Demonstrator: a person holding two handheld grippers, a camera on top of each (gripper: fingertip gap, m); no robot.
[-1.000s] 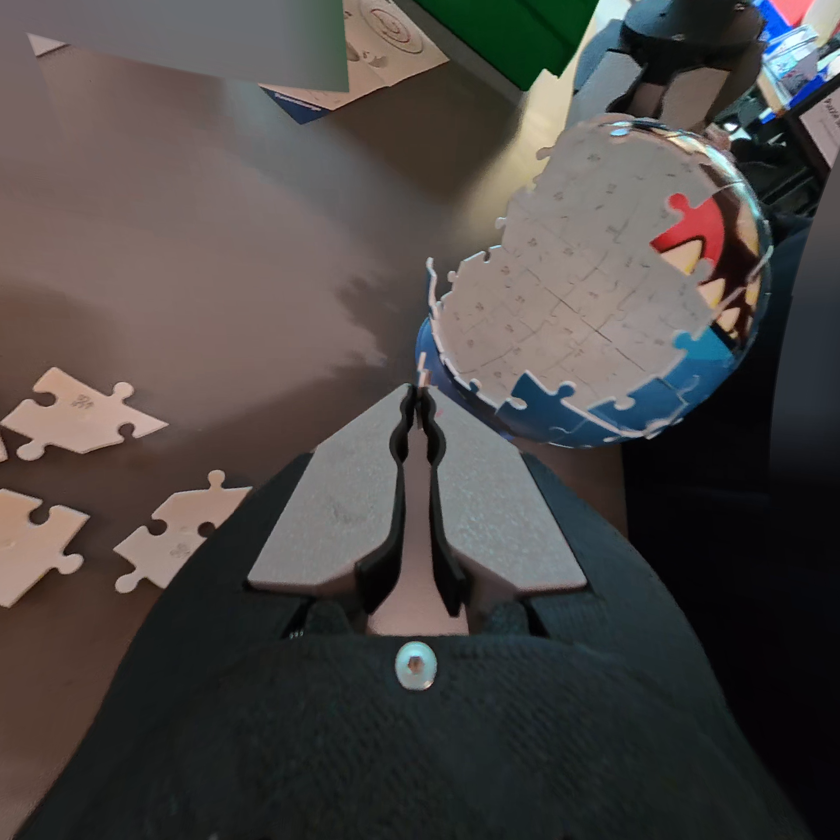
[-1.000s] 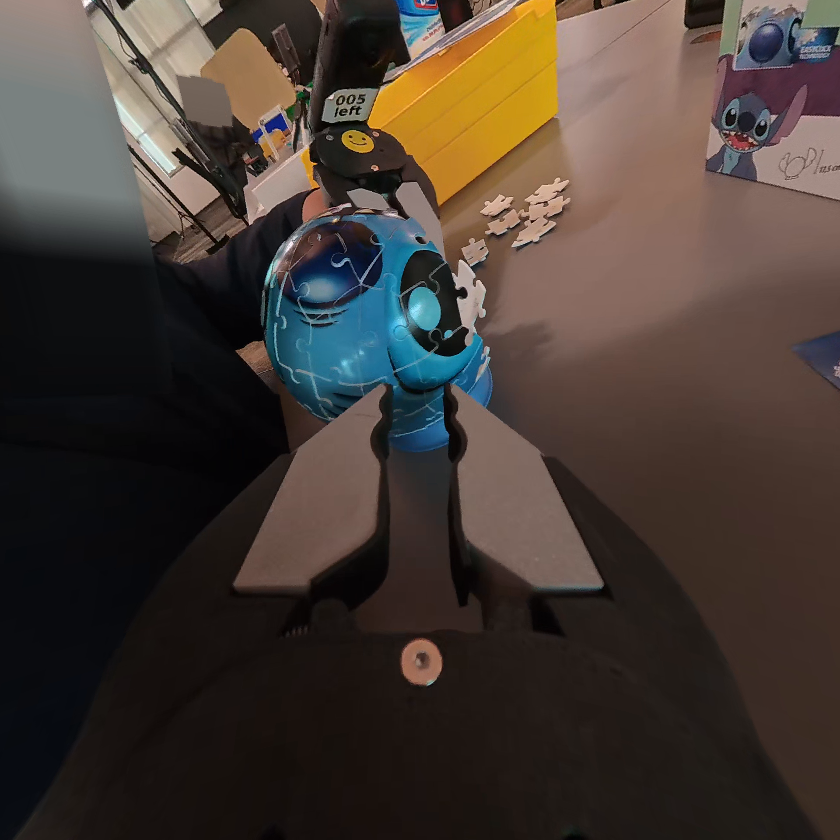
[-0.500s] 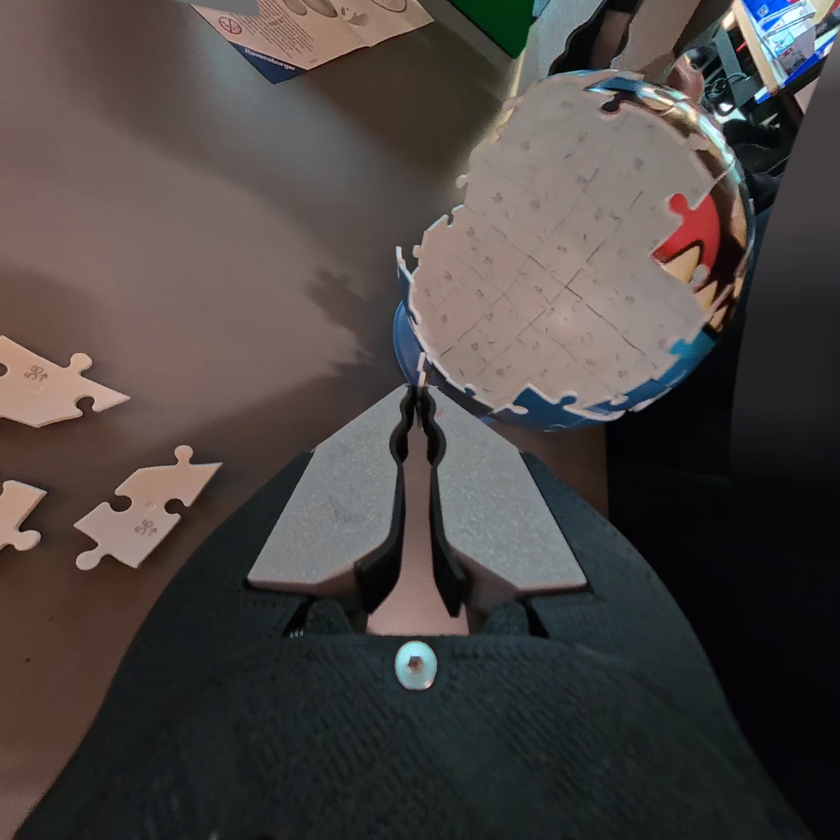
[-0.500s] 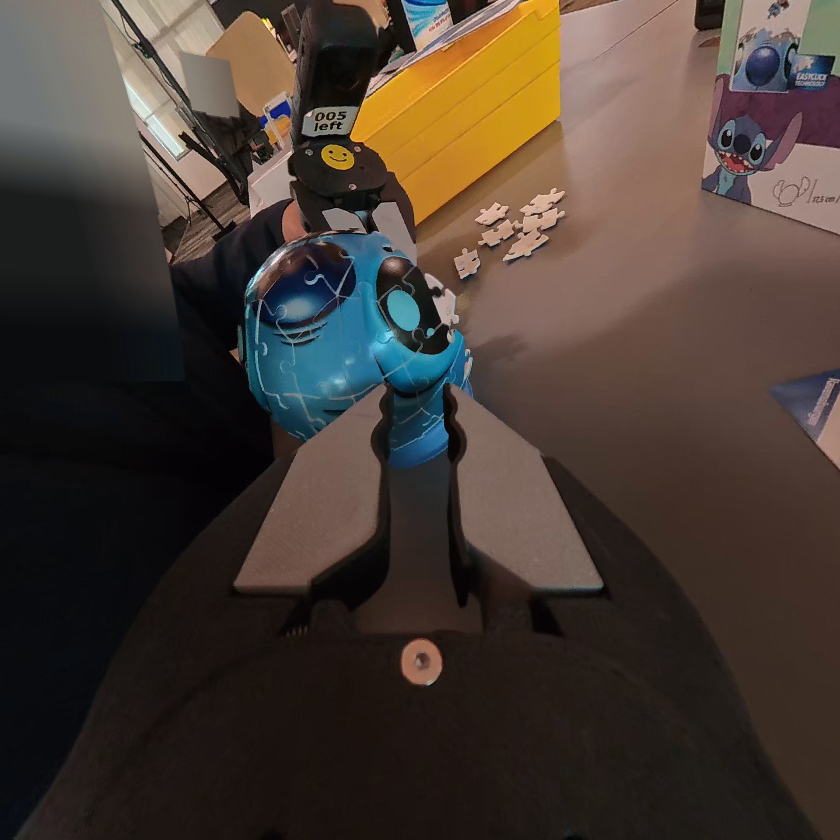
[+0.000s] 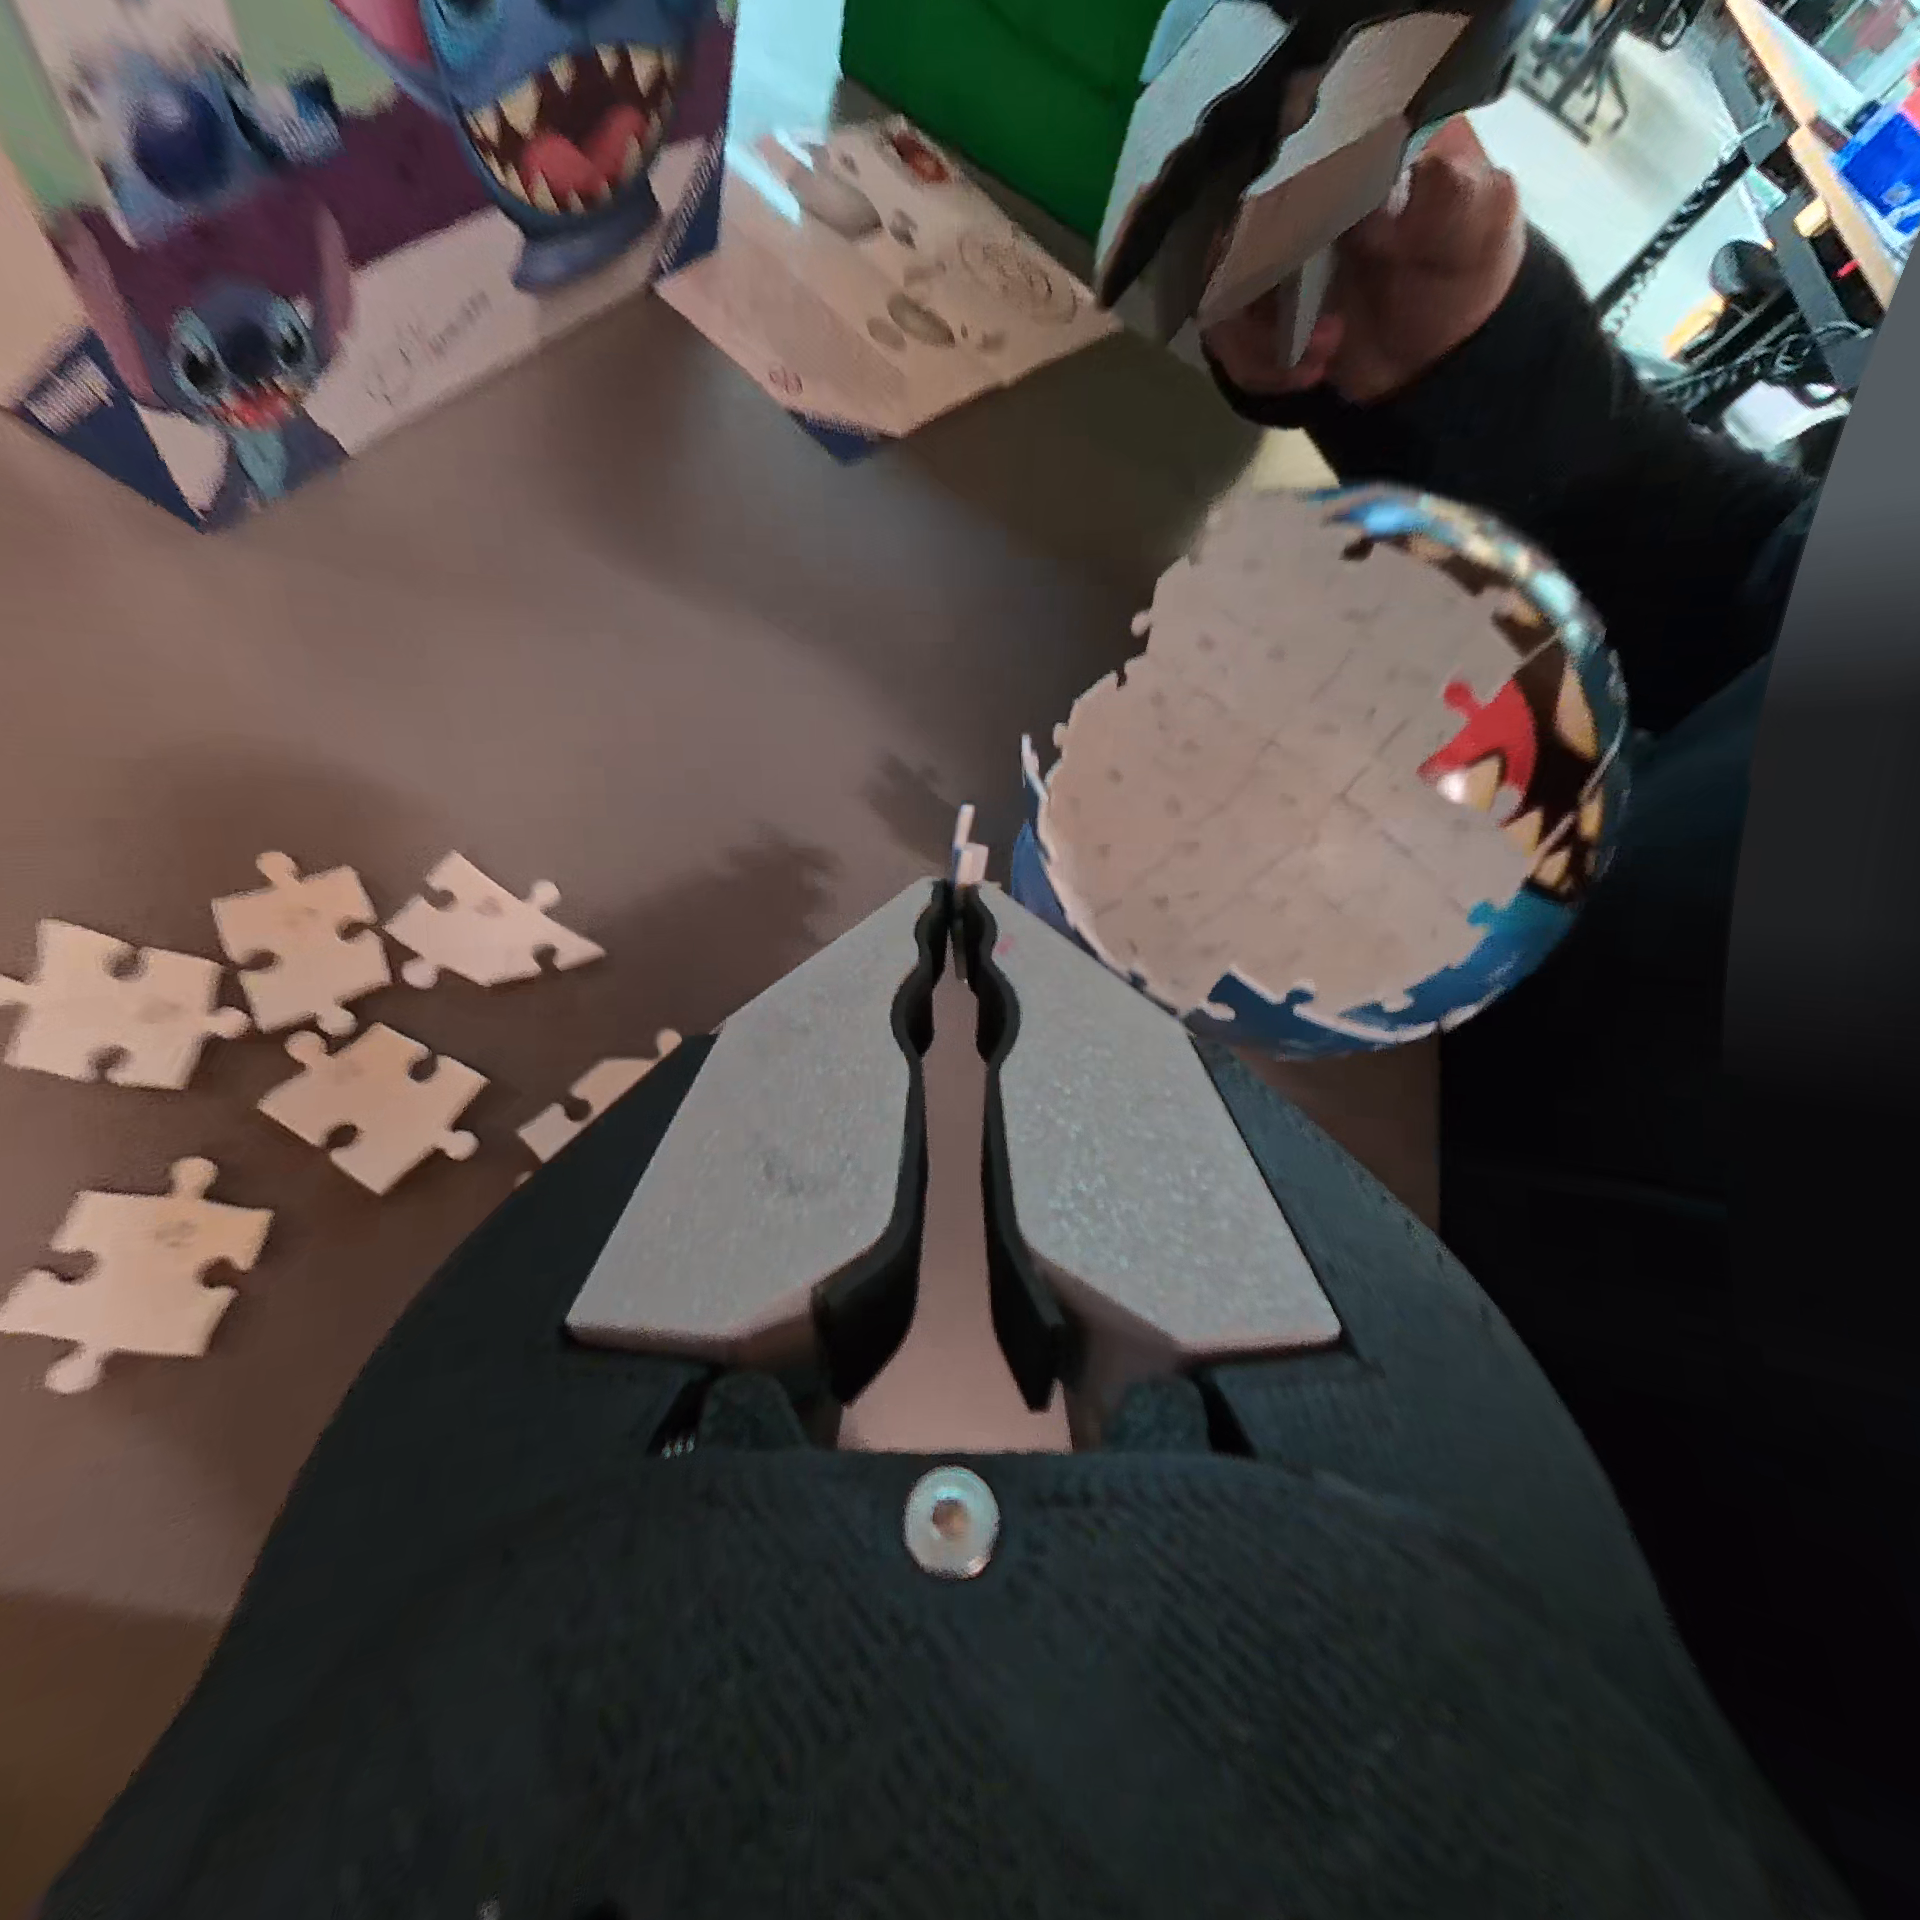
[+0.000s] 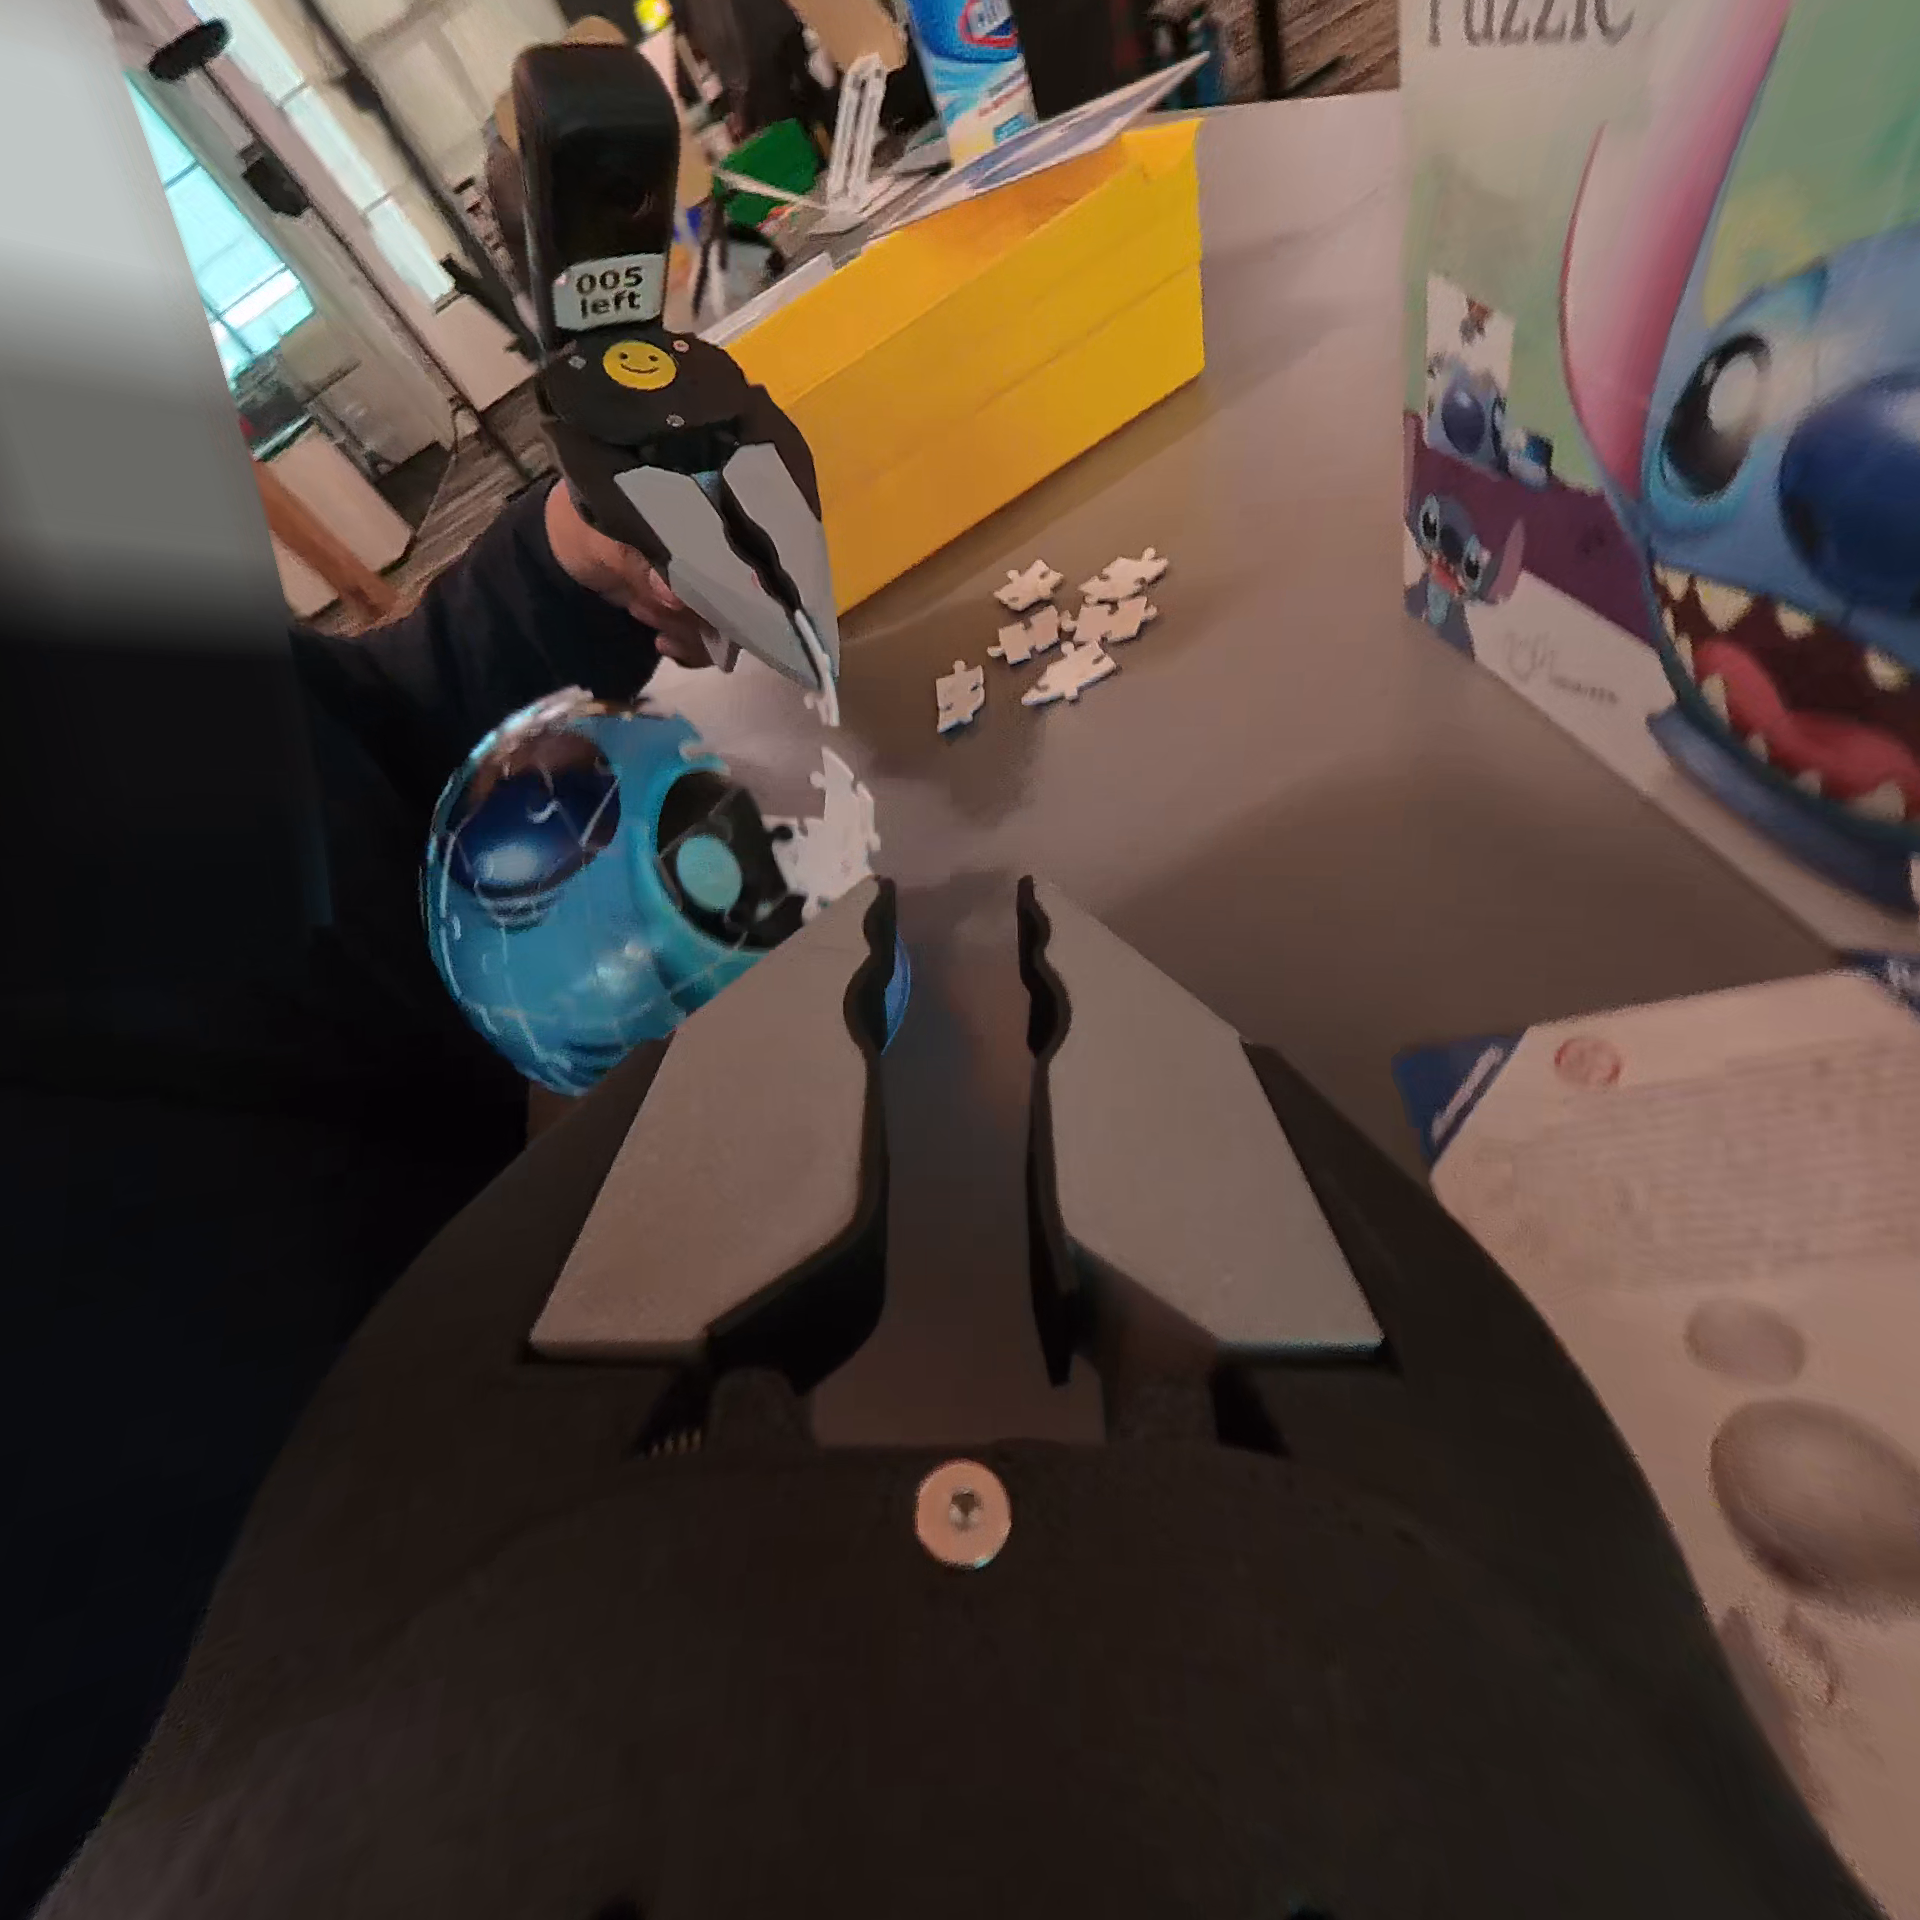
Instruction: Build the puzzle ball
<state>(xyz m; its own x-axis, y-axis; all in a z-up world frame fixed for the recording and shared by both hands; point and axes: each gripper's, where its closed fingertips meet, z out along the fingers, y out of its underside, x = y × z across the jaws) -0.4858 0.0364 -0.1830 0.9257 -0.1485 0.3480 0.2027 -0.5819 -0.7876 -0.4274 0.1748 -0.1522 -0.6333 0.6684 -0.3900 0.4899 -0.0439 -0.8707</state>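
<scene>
The puzzle ball point(image 5: 1299, 790) stands at the table's near edge, its open side showing white piece backs; the right wrist view shows its blue printed side point(image 6: 582, 894). My left gripper point(image 5: 956, 896) is shut on a small puzzle piece point(image 5: 968, 847), held just left of the ball's jagged rim. In the right wrist view, the left gripper point(image 6: 821, 670) hangs above the ball with the piece point(image 6: 828, 707) at its tips. My right gripper point(image 6: 951, 904) is open and empty, just right of the ball; the left wrist view shows it point(image 5: 1226, 281) raised behind the ball.
Several loose white pieces point(image 5: 312, 997) lie left of my left gripper, also seen in the right wrist view point(image 6: 1060, 634). A puzzle box point(image 6: 1662, 468) stands at the right, an instruction sheet point(image 6: 1714, 1299) lies beside it. A yellow bin point(image 6: 987, 343) sits at the back. Some 15 cm of space lies between my two pairs of fingers.
My right gripper, which straddled the ball's base, has pulled back, up and to the right. My left gripper with its piece has lifted slightly away from the rim.
</scene>
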